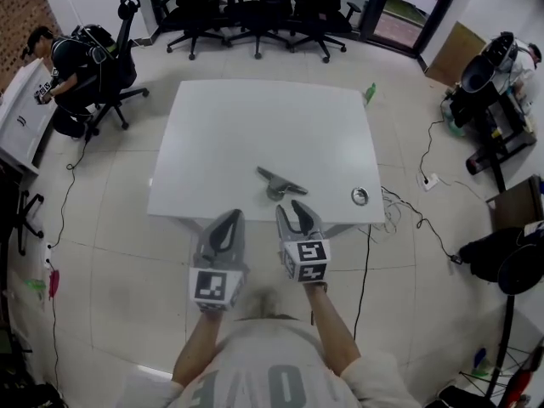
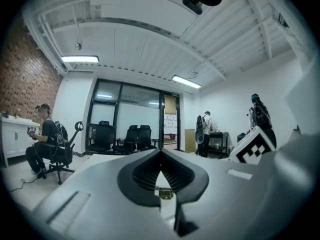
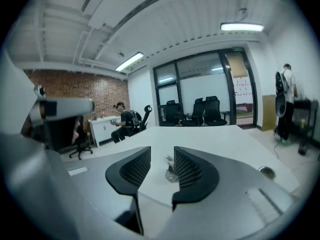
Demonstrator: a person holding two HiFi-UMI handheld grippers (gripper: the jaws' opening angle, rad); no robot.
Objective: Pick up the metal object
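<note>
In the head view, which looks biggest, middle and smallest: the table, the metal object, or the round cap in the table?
Biggest: table
Middle: metal object
Smallest: round cap
All three lie at table height, so nearness hardly matters.

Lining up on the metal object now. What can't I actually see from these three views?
- Metal object: too small in the head view for its shape; in the right gripper view the right gripper's own jaw covers part of it.
- Left gripper view: the left gripper's closed jaws and body hide nearly all of the table.
- Round fitting in the table: too small to identify.
</note>
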